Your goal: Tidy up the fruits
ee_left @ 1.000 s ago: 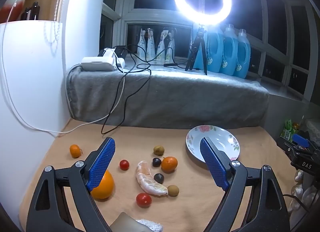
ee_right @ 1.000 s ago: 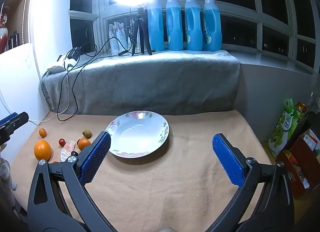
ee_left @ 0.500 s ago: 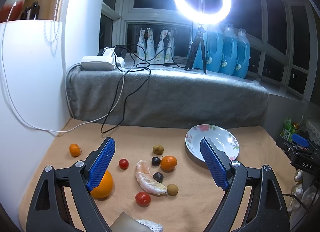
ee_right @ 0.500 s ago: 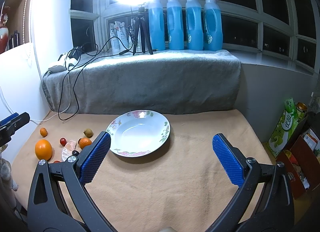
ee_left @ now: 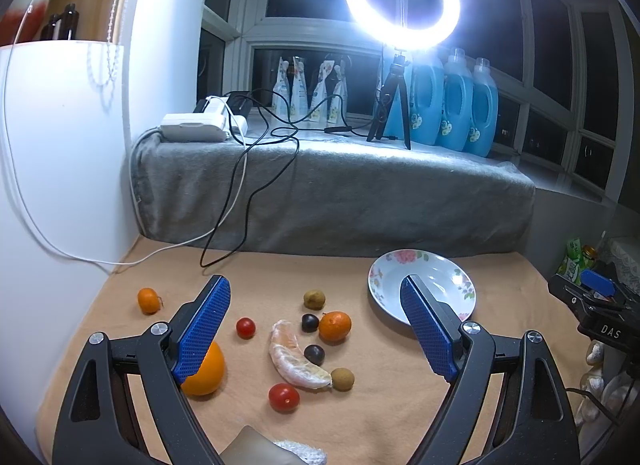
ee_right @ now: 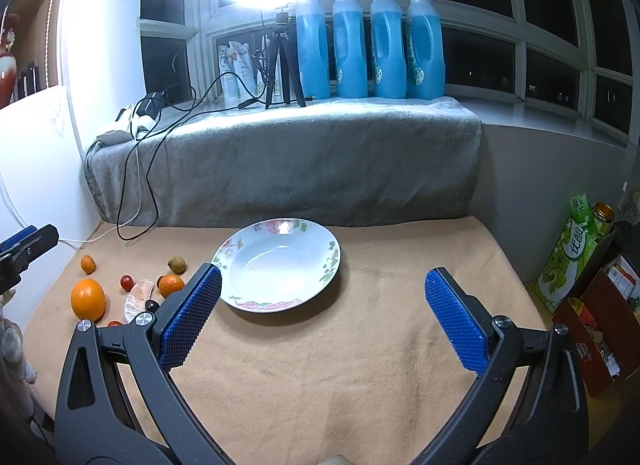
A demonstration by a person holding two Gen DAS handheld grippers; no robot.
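Loose fruit lay scattered on a tan cloth (ee_left: 400,417) in the lower middle of the left wrist view: a large orange (ee_left: 205,369), a smaller orange (ee_left: 335,326), a tiny orange (ee_left: 148,300) toward the left edge, two red cherry tomatoes (ee_left: 284,397), two dark grapes (ee_left: 314,353), two brownish round fruits (ee_left: 314,299), and a peeled citrus segment (ee_left: 296,363). The segment was the only elongated piece; its long axis ran from upper left to lower right, its tapered end toward the lower right.

To the right of the fruit, well apart from it, sat a white floral plate (ee_right: 328,265) with nothing in it.

The left gripper (ee_left: 316,329) hung above the fruit, its blue pads spread wide and holding nothing. The right gripper (ee_right: 320,317) hung near the plate, likewise spread and unladen.

Judging by the bare plate, no fruit had yet been gathered. The next move likely called for lowering the left gripper around one fruit and closing gently on it.
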